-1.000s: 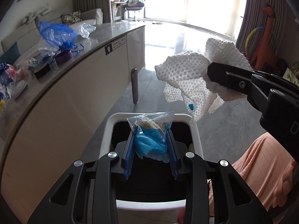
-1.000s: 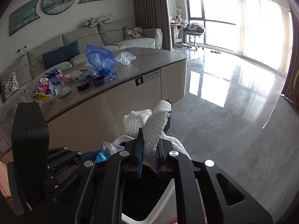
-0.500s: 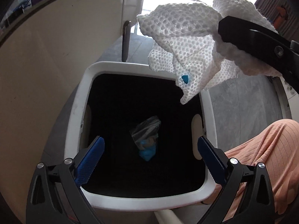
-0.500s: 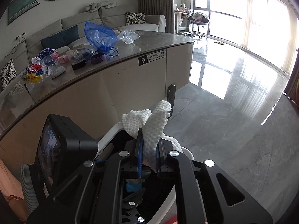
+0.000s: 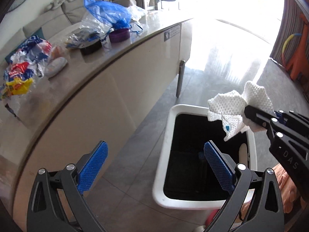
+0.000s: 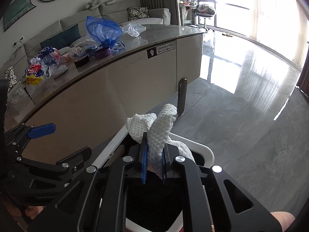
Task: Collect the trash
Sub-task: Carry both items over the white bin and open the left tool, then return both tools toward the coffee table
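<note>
- The right gripper [image 6: 154,161] has its jaws pinched tight on a crumpled white paper towel [image 6: 158,129]; the towel bulges up and forward past the blue pads [image 6: 143,166].
- Directly under those jaws sits a white bin [image 6: 204,150] with a black inside — the towel hangs over its open mouth, above the rim and not in it.
- The left gripper [image 5: 154,166] has its jaws spread wide and holds nothing; its blue pads [image 5: 92,166] stand well apart.
- The left jaw is over grey floor beside the bin, and the right jaw overlaps the bin's dark opening [image 5: 193,154].
- Something small and blue shows faintly deep in the bin, just beside the right jaw; what it is cannot be told.
- Ahead and to the left of both grippers runs a curved counter [image 5: 81,89] with a pale front.
- On its top, well away from the jaws, lies more rubbish — a colourful crumpled wrapper [image 5: 21,71], a blue plastic bag [image 5: 108,15], a purple dish [image 5: 118,34] and a clear bag [image 6: 134,29].
</note>
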A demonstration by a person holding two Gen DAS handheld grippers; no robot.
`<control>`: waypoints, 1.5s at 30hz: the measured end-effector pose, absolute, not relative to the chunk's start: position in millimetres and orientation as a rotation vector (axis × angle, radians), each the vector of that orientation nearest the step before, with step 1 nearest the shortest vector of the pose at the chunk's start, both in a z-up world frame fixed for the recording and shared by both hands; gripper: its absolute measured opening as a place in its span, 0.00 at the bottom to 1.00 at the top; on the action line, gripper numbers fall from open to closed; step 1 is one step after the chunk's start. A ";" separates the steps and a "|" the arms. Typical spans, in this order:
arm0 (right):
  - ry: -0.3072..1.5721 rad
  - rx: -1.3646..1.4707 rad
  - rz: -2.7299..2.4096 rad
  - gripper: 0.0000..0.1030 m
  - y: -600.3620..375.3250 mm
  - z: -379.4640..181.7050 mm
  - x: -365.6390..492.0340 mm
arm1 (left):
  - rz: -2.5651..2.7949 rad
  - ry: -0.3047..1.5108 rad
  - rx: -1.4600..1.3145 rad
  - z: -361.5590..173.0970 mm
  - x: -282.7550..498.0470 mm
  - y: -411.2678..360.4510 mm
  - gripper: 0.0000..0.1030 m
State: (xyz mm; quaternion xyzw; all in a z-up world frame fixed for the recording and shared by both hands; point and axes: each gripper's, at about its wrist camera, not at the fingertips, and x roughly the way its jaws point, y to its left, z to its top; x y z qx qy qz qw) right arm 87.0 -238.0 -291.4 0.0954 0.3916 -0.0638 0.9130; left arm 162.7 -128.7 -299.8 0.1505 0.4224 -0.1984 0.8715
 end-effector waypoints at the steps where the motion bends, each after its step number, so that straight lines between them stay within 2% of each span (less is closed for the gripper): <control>1: 0.836 0.224 -0.132 0.12 -236.4 -300.2 90.5 | -0.398 0.865 0.327 -293.7 163.2 -124.9 0.95; 8: 1.023 0.182 -0.160 0.13 -215.7 -354.3 108.9 | -0.336 0.809 0.325 -267.4 154.9 -95.2 0.95; 10: 1.036 0.157 -0.168 0.20 -213.4 -357.3 110.6 | -0.335 0.804 0.292 -263.3 156.3 -90.3 0.95; 11: 1.055 0.147 -0.166 0.45 -212.3 -359.6 112.3 | -0.332 0.796 0.273 -263.1 153.4 -86.4 0.95; 12: 1.049 0.149 -0.165 0.82 -212.0 -359.3 111.8 | -0.335 0.784 0.253 -260.3 152.9 -84.2 0.95; 13: 1.033 0.148 -0.178 0.95 -211.9 -356.1 110.1 | -0.327 0.770 0.238 -257.2 152.5 -83.4 0.95; 17: 0.962 0.102 -0.229 0.96 -204.7 -331.7 105.0 | -0.331 0.756 0.188 -249.5 148.4 -75.6 0.95; 22: 0.981 0.076 -0.248 0.96 -198.8 -292.7 108.6 | -0.442 0.839 -0.023 -239.6 156.3 -50.6 0.95; 24: 0.930 0.080 -0.229 0.96 -196.9 -271.0 105.7 | -0.458 0.877 -0.016 -234.6 159.4 -46.8 0.95; 29: 0.667 0.117 -0.060 0.96 -183.7 -201.5 97.8 | -0.226 0.762 0.126 -202.4 158.6 -31.2 0.95; 33: 0.559 -0.036 -0.043 0.96 -157.4 -162.3 108.9 | -0.115 0.544 0.171 -156.4 155.9 -7.2 0.95; 37: 0.459 -0.081 0.048 0.96 -134.6 -134.0 126.7 | -0.120 0.489 0.145 -126.3 177.6 18.8 0.95; 42: 0.457 -0.089 0.150 0.96 -108.5 -115.8 158.0 | -0.041 0.438 0.113 -114.4 197.5 48.5 0.95; 45: 0.471 -0.096 0.177 0.96 -96.0 -112.5 176.4 | -0.085 0.479 0.088 -115.6 212.6 57.7 0.95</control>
